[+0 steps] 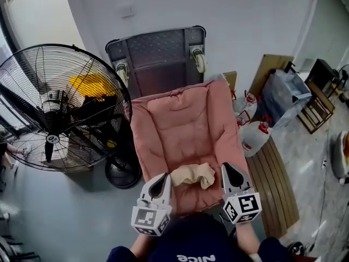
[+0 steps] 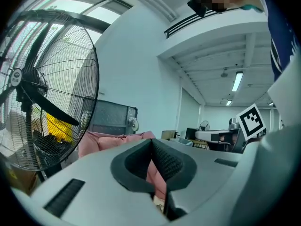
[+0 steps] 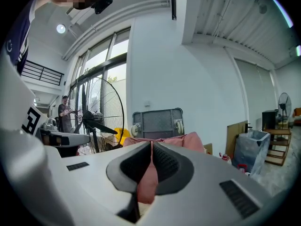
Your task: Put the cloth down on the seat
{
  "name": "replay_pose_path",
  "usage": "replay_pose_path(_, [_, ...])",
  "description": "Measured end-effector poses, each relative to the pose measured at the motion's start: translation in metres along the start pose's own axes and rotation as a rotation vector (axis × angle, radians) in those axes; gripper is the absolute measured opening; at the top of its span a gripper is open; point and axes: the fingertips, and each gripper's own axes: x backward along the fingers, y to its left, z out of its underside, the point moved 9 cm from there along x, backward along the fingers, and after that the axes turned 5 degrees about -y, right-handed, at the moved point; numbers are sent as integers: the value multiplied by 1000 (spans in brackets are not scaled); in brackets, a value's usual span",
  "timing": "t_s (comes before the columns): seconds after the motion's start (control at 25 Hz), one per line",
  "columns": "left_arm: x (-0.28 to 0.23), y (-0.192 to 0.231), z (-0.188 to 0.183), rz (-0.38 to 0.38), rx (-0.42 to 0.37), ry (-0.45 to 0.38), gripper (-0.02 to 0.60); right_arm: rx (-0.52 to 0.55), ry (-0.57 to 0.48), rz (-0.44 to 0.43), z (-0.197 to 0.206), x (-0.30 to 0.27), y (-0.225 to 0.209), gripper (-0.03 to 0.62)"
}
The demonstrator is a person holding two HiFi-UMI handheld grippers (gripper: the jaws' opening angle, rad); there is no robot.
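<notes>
The cloth (image 1: 192,174) lay crumpled at the seat's (image 1: 180,124) front edge, with bare cushion behind it. The left gripper (image 1: 162,180) and right gripper (image 1: 229,169) flanked it, both closed and empty.

Head view looks steeply down, seat (image 1: 180,135) at 12 o'clock; both gripper views look near-level from its front edge; all share seat and fan (image 1: 60,108).
</notes>
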Motion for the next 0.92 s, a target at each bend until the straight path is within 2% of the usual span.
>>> replay_pose_path(0.28, [0,-1,6,-5,-7,23,18,26,12,-6,5,-4,0,52])
replay_pose_path(0.48, [-4,2,11,-10,48,49,18,32,16,-5,5,-5,-2,52])
replay_pose_path(0.92, [-6,-2,15,5,-3,54,18,43,16,-14,11,-7,-4,52])
